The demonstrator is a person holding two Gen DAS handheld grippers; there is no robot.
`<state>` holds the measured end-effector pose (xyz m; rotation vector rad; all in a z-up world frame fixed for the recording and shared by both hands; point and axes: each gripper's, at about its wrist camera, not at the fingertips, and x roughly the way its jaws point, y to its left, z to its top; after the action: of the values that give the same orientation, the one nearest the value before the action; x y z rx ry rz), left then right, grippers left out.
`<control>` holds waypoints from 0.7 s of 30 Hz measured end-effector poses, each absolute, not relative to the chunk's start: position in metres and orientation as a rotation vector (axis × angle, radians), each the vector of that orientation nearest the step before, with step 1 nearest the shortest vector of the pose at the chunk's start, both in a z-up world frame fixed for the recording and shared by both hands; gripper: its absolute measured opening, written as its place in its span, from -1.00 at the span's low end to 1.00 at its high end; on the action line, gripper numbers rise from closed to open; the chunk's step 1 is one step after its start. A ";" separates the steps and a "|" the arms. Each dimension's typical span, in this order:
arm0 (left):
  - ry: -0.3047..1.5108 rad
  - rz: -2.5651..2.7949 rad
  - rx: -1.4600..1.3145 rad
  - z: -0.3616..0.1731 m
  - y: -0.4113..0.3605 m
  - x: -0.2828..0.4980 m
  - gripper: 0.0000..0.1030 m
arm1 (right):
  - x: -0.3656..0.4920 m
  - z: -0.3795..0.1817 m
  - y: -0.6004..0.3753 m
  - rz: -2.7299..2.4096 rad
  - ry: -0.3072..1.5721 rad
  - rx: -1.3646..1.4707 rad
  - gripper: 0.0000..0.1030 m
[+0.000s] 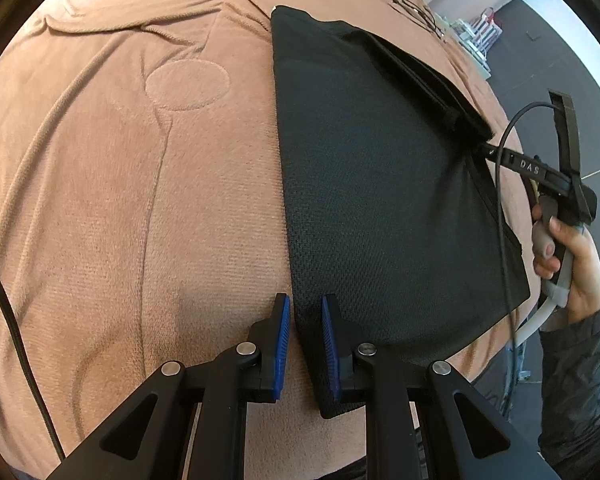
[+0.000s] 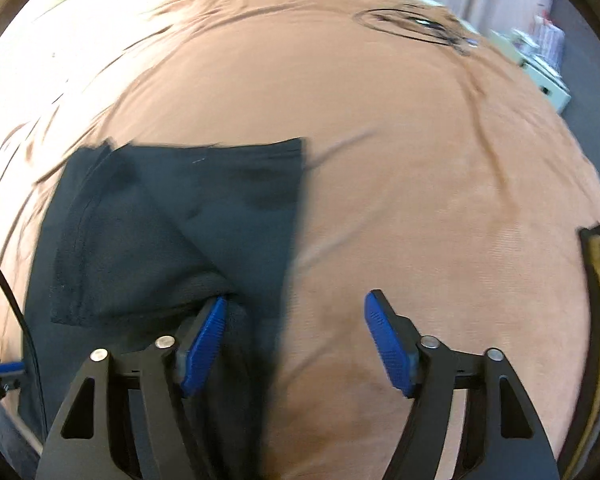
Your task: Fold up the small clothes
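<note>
Dark cloth (image 1: pixel 380 200) fills the left wrist view, a small black garment lying on a brown blanket (image 1: pixel 140 200) spread over a bed. The left tool (image 1: pixel 305 340) has its blue pads drawn close together with the garment's near edge running up between them; the strip of fabric sits in the narrow gap, and the pads look pinched on it. Off to the right of this tool, at the garment's far side, the right tool (image 1: pixel 488 151) pokes under a lifted flap of the cloth, held by the person's right hand (image 1: pixel 572 264) in a dark sleeve (image 1: pixel 580 380), with a thin cable (image 1: pixel 504 240) looping over the fabric. An oval embossed in the blanket (image 1: pixel 188 86) lies ahead and to the left. This view alone shows the hand and the floor beyond the bed.

From the right wrist view, blurred, the right tool (image 2: pixel 296 344) stands with its pads well apart. Its left pad (image 2: pixel 204 348) touches a raised fold of the dark cloth (image 2: pixel 180 220), while the right pad (image 2: pixel 388 348) hangs over bare blanket (image 2: pixel 420 180). Nothing is clamped. Only here do the garment's overlapping layers and its straight far edge show, ahead and left of the tool.
</note>
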<state>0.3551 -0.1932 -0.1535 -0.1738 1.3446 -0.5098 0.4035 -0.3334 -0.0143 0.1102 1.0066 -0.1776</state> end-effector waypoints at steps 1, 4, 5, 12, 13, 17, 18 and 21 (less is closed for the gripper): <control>1.348 -0.511 -0.168 -0.153 -0.195 0.355 -0.63 | 0.402 -0.014 -0.340 -0.174 1.003 0.147 0.31; 1.355 -0.519 -0.153 -0.147 -0.196 0.358 -0.62 | 0.394 -0.011 -0.351 -0.174 0.989 0.167 0.31; 1.351 -0.522 -0.146 -0.144 -0.196 0.359 -0.62 | 0.393 -0.010 -0.352 -0.164 0.987 0.168 0.31; 1.296 -0.493 -0.165 -0.128 -0.190 0.385 -0.62 | 0.384 0.001 -0.329 0.023 0.992 0.122 0.41; 1.293 -0.486 -0.173 -0.127 -0.189 0.391 -0.62 | 0.385 0.000 -0.322 0.031 0.994 0.084 0.48; 1.282 -0.476 -0.179 -0.124 -0.194 0.406 -0.62 | 0.395 -0.012 -0.292 0.060 1.026 -0.072 0.53; 1.281 -0.472 -0.175 -0.123 -0.197 0.409 -0.62 | 0.400 -0.017 -0.286 0.074 1.043 -0.091 0.54; 1.283 -0.459 -0.164 -0.125 -0.203 0.422 -0.62 | 0.409 -0.023 -0.267 0.083 1.066 -0.149 0.54</control>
<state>0.4223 -0.2025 -0.1247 -0.1642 1.2834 -0.4592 0.4088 -0.2672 -0.0234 -0.1494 1.0664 0.0831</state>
